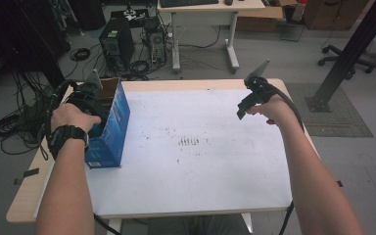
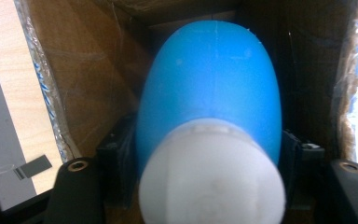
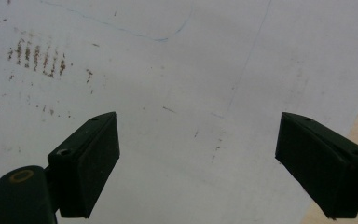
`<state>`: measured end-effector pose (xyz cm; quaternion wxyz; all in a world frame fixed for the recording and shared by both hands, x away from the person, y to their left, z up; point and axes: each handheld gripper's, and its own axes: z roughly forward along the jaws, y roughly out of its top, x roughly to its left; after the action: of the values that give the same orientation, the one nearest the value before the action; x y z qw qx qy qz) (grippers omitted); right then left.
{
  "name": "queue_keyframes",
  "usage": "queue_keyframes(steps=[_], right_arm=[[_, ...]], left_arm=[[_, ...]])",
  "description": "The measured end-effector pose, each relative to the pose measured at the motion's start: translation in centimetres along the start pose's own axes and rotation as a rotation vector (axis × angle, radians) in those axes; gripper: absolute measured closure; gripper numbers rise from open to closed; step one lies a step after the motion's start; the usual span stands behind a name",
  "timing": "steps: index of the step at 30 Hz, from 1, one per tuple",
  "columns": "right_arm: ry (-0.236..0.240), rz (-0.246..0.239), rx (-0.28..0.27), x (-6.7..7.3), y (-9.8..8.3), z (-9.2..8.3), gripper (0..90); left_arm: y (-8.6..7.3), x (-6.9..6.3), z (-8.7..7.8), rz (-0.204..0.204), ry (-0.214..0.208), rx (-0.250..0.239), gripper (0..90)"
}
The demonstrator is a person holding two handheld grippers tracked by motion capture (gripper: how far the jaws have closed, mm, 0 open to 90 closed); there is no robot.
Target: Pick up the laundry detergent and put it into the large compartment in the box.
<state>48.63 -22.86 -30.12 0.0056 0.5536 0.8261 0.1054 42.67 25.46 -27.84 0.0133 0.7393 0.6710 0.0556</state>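
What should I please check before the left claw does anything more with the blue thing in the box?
1. Blue egg-shaped thing sits between the left claw jaws: ok.
2. Jaws pressing firmly on it: cannot tell; they flank it closely.
3. It is inside the blue box, between brown cardboard walls: ok.
4. Box standing on the table near its left edge: ok.
5. Right claw open, nothing between its jaws: ok.
6. Right claw is well away from the box, over the white sheet: ok.

Dim, even indoor light, soft faint shadows, close-up gripper views blurred, bright glare at right edge.
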Motion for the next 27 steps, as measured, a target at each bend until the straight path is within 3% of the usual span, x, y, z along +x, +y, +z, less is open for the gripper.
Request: queue_keyframes(steps=[12, 27], right_arm=[[0.001, -0.003, -0.001, 0.1, 0.0, 0.1, 13.4], [0.001, -0.001, -0.002, 0.2, 0.0, 0.0, 13.4]], left_arm=[[-0.2, 0.1, -0.1, 0.015, -0.004, 0.001, 28.5], [-0.3, 0.1, -2.4, 0.053, 0.014, -0.006, 24.3]])
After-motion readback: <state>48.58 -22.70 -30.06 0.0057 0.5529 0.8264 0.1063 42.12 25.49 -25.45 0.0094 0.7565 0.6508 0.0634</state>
